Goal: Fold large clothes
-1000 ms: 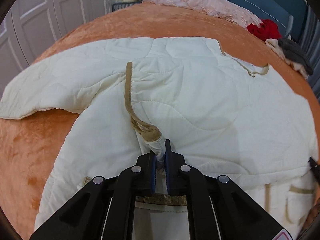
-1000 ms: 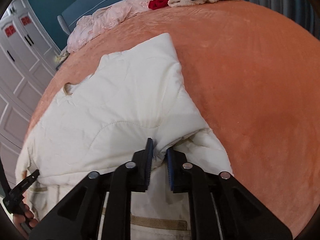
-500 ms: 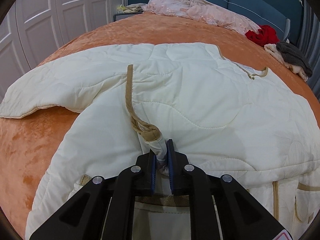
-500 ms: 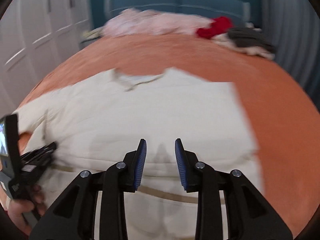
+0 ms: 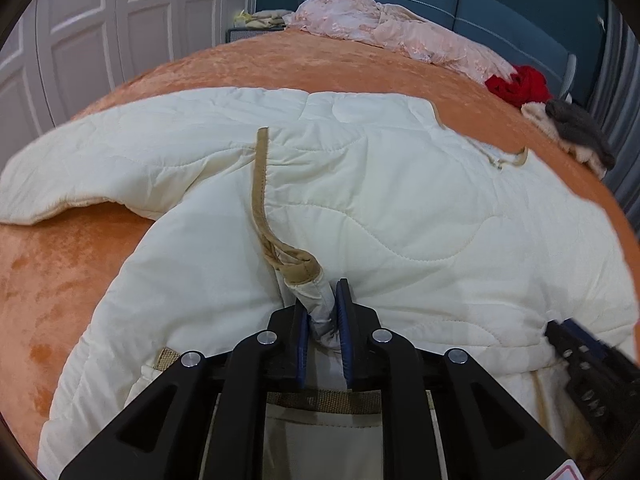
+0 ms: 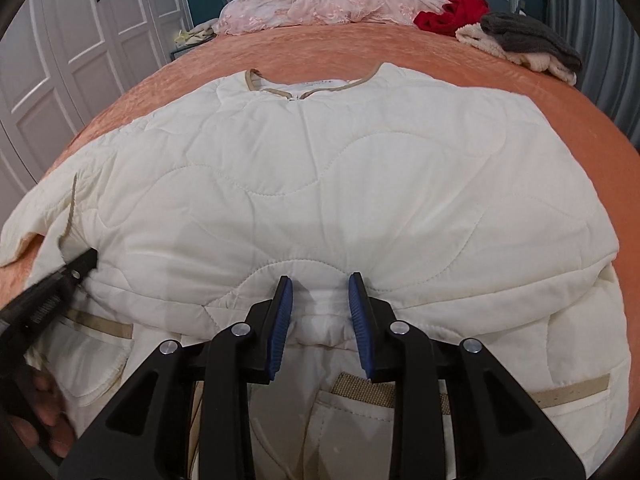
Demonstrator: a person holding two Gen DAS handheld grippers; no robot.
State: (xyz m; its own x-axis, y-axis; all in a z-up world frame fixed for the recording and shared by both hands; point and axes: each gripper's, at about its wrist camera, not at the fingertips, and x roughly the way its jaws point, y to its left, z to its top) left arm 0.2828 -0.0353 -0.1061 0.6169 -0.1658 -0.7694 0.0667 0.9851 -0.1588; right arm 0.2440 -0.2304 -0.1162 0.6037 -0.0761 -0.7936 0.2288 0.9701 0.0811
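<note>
While my left tool (image 5: 322,308) sits at the lower middle of its own frame, its jaws have just been easing apart a little, yet a bunched fold of the cream quilted jacket (image 5: 360,208) is there between the blue pads, pinched narrow, with a tan-trimmed cuff (image 5: 298,270) puckered right above the tips. The jacket lies spread across the orange bedspread (image 5: 60,280), filling the centre of both views, one sleeve trailing to the left edge of the left view. Over in the right view, my right tool (image 6: 320,304) stands at the bottom centre, its jaws moderately apart after just opening further, and the pads straddle a raised ridge of the jacket without pressing on it. The neckline with its tan binding (image 6: 276,90) lies toward the top centre there. At the lower left of that frame I catch the left tool's black body and part of a hand (image 6: 40,412) holding it. Along the top: a pink garment (image 6: 320,4), a red one (image 6: 456,14), and a grey-and-cream pile (image 6: 524,42) at upper right.
</note>
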